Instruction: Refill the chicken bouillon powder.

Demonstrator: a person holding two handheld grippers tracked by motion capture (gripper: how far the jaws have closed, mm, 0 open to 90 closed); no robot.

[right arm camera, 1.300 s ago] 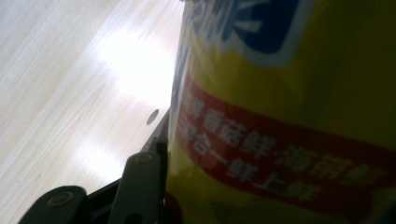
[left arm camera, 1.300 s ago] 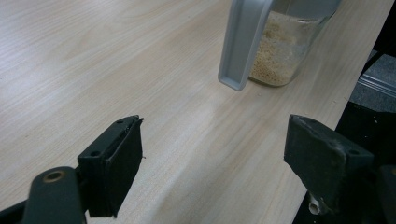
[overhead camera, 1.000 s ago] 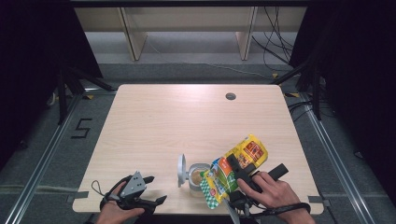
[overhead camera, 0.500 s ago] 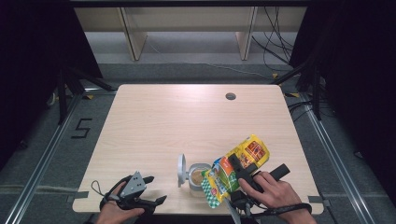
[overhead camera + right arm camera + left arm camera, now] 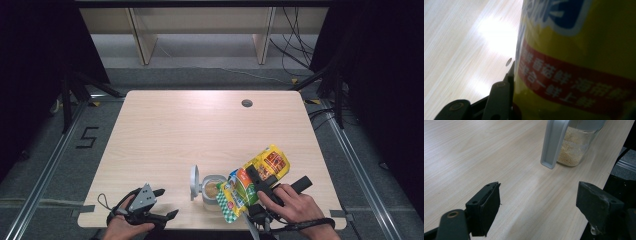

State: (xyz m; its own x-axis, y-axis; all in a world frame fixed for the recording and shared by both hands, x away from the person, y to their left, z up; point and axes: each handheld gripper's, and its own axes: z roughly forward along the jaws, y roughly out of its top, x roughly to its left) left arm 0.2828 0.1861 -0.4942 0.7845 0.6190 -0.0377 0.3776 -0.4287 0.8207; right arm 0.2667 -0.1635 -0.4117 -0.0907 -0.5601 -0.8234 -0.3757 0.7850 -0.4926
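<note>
Yellow packet (image 5: 260,172) clamped in the right gripper (image 5: 256,181) tips over the part-filled jar (image 5: 212,189); left gripper (image 5: 162,204), at seven o'clock, gapes empty.

The pouch (image 5: 584,62) is showing glossy printed plastic. The table (image 5: 200,130) is looking like pale, smooth wood grain. The jar (image 5: 579,147) is appearing clear, its lid (image 5: 554,142) matt grey plastic.

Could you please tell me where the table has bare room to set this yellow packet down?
The pale wooden table is bare across its far half, from the small round hole to the left edge. Room also lies between the left gripper and the clear jar with open grey lid. The near right is crowded: jar, yellow snack packet, right gripper.
</note>
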